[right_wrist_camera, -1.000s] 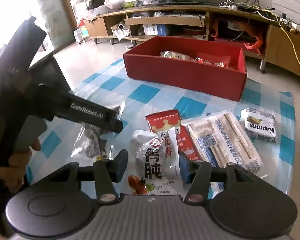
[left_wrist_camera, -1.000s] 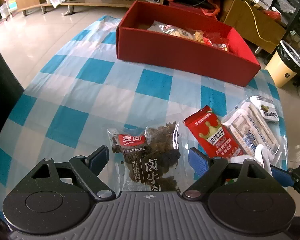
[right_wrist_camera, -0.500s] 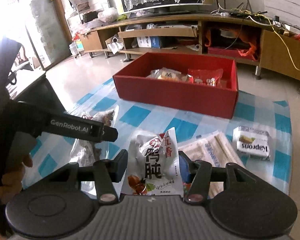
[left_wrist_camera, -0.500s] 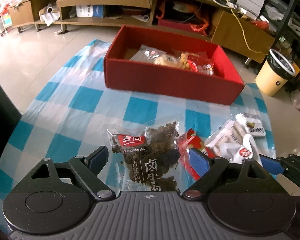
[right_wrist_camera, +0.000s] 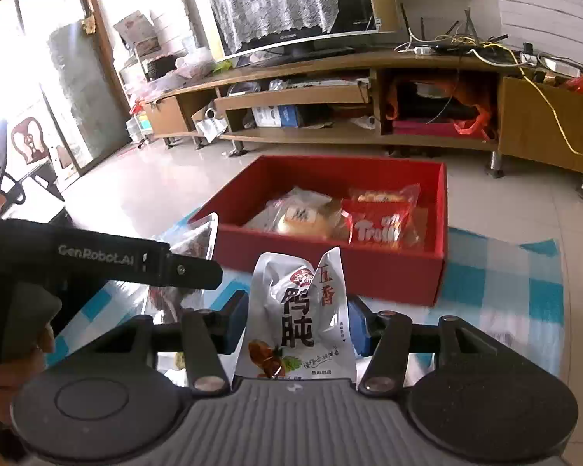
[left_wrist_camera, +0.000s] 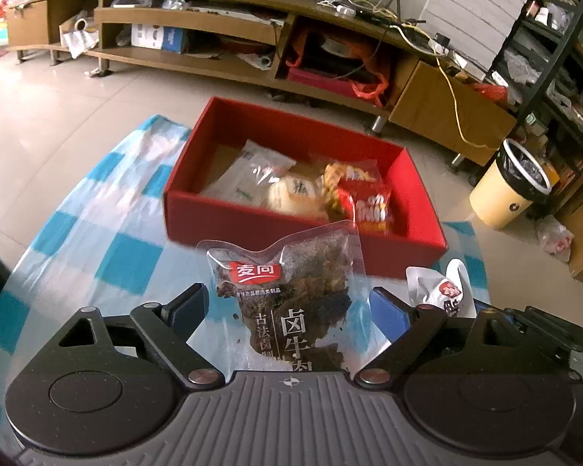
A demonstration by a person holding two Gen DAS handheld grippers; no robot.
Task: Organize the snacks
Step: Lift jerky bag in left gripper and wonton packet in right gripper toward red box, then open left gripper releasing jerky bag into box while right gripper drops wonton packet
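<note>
My left gripper (left_wrist_camera: 287, 306) has a clear packet of dark braised beef (left_wrist_camera: 291, 291) between its blue pads, lifted off the cloth; its jaws are opening slightly with the packet still between them. In front of it lies the red box (left_wrist_camera: 276, 225), and the packet's top edge overlaps the box's near wall. My right gripper (right_wrist_camera: 297, 318) is shut on a white snack pouch with black characters (right_wrist_camera: 299, 303), held upright just short of the red box (right_wrist_camera: 330, 268). In the right wrist view the left gripper (right_wrist_camera: 136, 264) and its beef packet (right_wrist_camera: 194, 240) show at the left.
The box holds a red Trolli packet (right_wrist_camera: 377, 225), a wrapped bun (right_wrist_camera: 303, 221) and other bags. It sits on a blue-and-white checked cloth (left_wrist_camera: 116, 256) on the tiled floor. A wooden TV stand (left_wrist_camera: 213, 39) runs behind, with a yellow bin (left_wrist_camera: 513, 186) at the right.
Both grippers rose with their packets and came closer to the red box. The snacks lying on the cloth have dropped out of view below.
</note>
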